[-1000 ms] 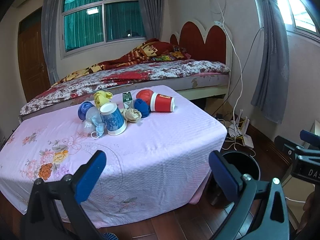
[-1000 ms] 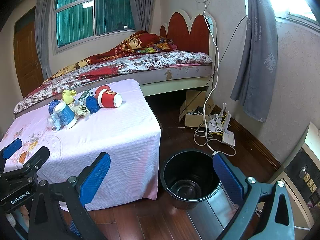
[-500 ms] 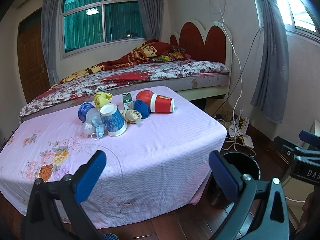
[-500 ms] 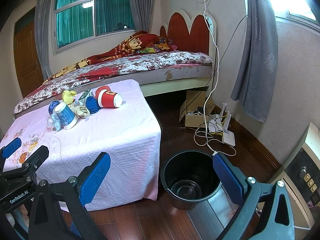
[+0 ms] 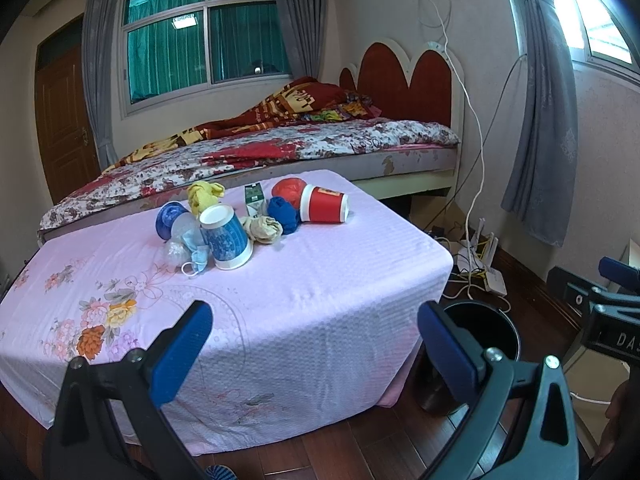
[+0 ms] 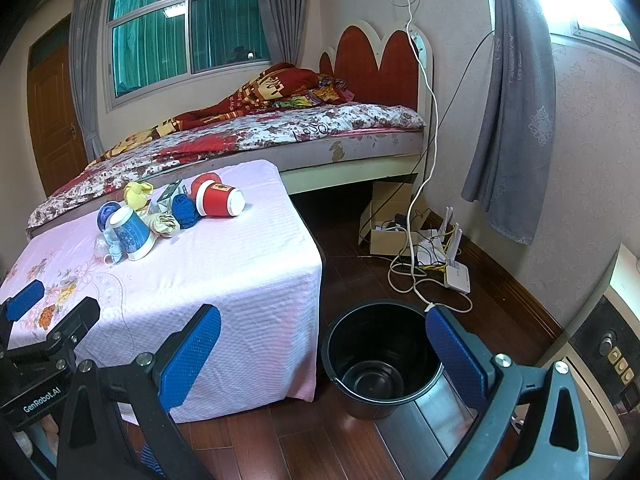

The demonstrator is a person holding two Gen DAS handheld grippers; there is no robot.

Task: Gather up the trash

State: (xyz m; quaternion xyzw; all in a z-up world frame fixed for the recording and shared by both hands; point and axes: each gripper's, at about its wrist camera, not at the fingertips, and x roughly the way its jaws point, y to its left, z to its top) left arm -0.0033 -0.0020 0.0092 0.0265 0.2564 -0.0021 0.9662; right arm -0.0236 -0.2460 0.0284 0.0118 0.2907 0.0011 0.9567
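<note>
Trash lies in a cluster on the far part of a table covered with a pink cloth (image 5: 304,288): a blue paper cup (image 5: 226,236), a red paper cup (image 5: 324,209), a face mask (image 5: 194,256), a blue ball of fabric (image 5: 282,209), a yellow crumpled piece (image 5: 204,196), a beige wad (image 5: 264,230) and a small green carton (image 5: 255,198). A black bucket (image 6: 380,356) stands empty on the floor right of the table. My left gripper (image 5: 314,344) is open and empty, over the table's near edge. My right gripper (image 6: 322,352) is open and empty, above the bucket's near left side.
A bed (image 5: 320,148) runs behind the table. Cables, a router (image 6: 456,276) and a cardboard box (image 6: 390,224) lie on the wooden floor by the right wall. A grey curtain (image 6: 516,120) hangs there. A metal appliance (image 6: 600,360) stands at the far right.
</note>
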